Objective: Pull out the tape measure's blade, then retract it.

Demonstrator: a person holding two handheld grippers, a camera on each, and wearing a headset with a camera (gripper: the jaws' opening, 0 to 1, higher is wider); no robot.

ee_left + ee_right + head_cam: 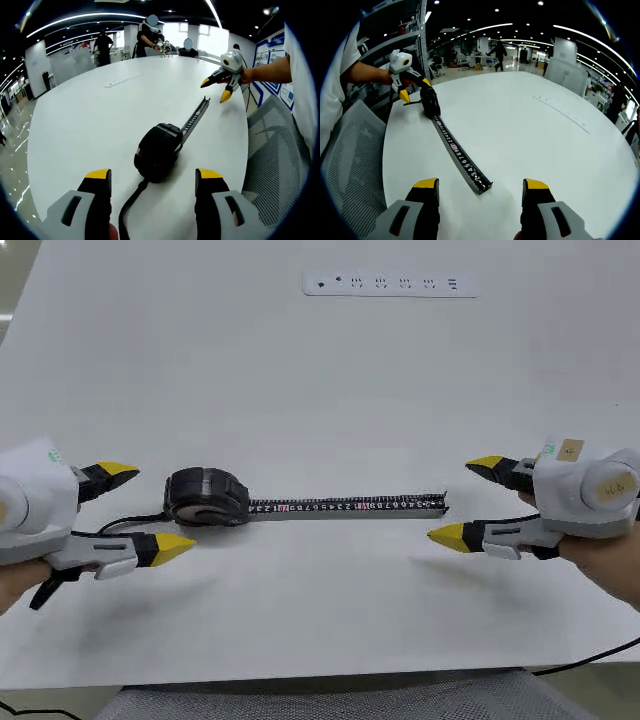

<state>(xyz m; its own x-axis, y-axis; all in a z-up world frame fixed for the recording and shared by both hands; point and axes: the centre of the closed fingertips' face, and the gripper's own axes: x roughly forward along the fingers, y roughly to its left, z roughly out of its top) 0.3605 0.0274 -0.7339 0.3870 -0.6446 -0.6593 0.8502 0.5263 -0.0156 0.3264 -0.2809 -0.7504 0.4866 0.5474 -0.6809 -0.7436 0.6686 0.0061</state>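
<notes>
L tongs (157, 507), R tongs (459, 498): white bodies, blk jaws, yellow tips (118, 469).

Table (300, 370): plain white, matte. Tape measure (206, 497) case: black with glossy grey highlights. Blade (350, 505): black, printed with white numerals and tick marks, 1 small red mark near the case. Strap (128, 523) off the case: black. Left gripper (160, 507) and right gripper (451, 498): white bodies, black fingers, yellow tips; the right one carries 2 tan stickers (612, 486) with dark scribble. Power strip (390, 284): white, dark socket slots. Chair mesh (320, 702): grey open weave. Sleeve (300, 65) in the left gripper view: white.
</notes>
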